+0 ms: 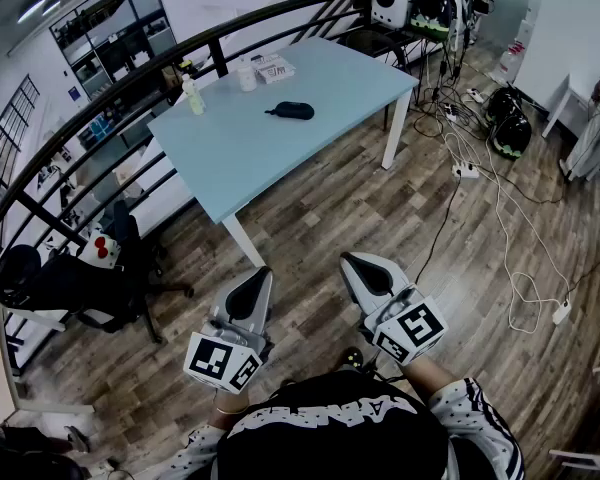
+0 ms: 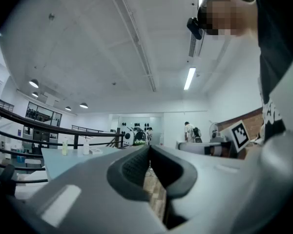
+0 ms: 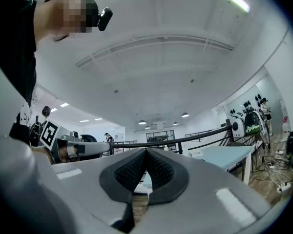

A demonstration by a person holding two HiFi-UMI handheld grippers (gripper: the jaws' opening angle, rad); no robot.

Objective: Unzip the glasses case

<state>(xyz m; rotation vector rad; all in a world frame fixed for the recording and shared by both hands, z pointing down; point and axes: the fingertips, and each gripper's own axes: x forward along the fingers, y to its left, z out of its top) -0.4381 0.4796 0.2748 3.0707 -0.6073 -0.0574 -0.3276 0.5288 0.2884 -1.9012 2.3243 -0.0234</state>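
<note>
A dark glasses case (image 1: 291, 110) lies flat near the middle of the light blue table (image 1: 310, 83), far ahead of me in the head view. My left gripper (image 1: 258, 276) and right gripper (image 1: 351, 262) hang side by side over the wooden floor, well short of the table and close to my body. Both are shut with nothing between the pads. In the left gripper view the left gripper (image 2: 149, 149) has its jaws closed tip to tip. The right gripper (image 3: 146, 152) looks the same in its own view, with the table (image 3: 224, 156) off to its right.
On the table's far left stand a green spray bottle (image 1: 192, 95), a white jar (image 1: 246, 74) and a flat packet (image 1: 273, 68). A black railing (image 1: 130, 78) curves behind it. An office chair (image 1: 75, 283) stands at left. Cables and a power strip (image 1: 466, 170) lie on the floor at right.
</note>
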